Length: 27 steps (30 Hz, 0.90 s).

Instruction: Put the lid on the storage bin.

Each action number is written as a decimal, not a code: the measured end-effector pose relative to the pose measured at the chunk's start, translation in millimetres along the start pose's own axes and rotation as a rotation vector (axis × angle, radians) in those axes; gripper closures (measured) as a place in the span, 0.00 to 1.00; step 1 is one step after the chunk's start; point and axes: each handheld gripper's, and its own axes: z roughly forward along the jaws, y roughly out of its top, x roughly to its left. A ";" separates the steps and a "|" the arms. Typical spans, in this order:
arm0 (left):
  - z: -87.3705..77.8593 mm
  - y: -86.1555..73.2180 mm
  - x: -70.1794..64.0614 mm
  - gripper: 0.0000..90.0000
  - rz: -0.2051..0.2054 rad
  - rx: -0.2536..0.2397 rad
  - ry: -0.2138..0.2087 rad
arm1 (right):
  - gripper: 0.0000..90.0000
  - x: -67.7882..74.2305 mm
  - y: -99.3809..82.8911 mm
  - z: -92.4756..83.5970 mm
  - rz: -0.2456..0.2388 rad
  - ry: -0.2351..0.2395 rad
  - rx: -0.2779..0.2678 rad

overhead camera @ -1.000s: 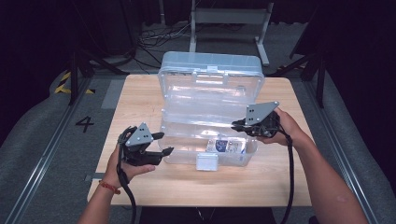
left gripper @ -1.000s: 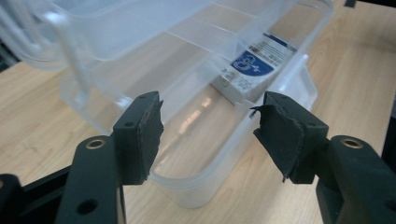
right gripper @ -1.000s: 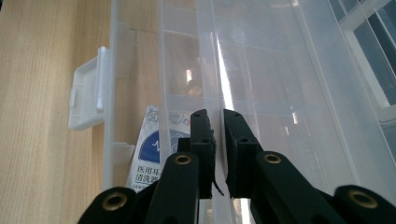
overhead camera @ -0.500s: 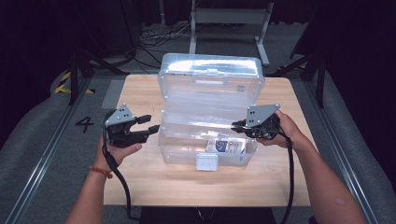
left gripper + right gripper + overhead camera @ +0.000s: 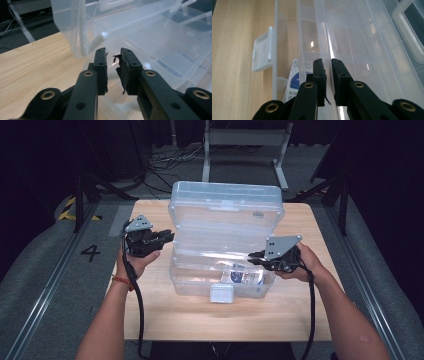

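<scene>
- Box point(image 5: 225, 220): clear plastic, glossy, smooth, with bright glints on its ribs.
- Latch point(image 5: 221, 293): milky, matt plastic.
- Table point(image 5: 165, 305): pale wood grain, smooth, low sheen.
- Left gripper point(image 5: 113, 62): black matt plastic, brass-coloured rivets, pads frayed at the edges.
- Right gripper point(image 5: 327, 67): same black matt finish; grey metal plate on top.
- Packet point(image 5: 244, 277): glossy printed wrapper.

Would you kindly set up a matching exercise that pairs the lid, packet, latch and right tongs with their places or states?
Things:
1. lid
2. packet
3. latch
4. right tongs

Places or states:
A. shut on the tray's edge
B. on the box's front wall
C. raised open at the back
D. lying inside the box

Pairs: 1-C, 2-D, 3-B, 4-A
</scene>
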 end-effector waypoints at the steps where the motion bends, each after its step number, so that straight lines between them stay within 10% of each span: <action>1: 1.4 1.6 -0.6 0.89 0.002 -0.005 -0.002 | 0.91 1.1 -1.2 -0.5 0.005 -0.007 -0.005; 27: 0.6 14.7 -9.4 1.00 0.035 -0.009 0.024 | 0.89 21.0 -11.7 -2.6 0.030 -0.053 -0.028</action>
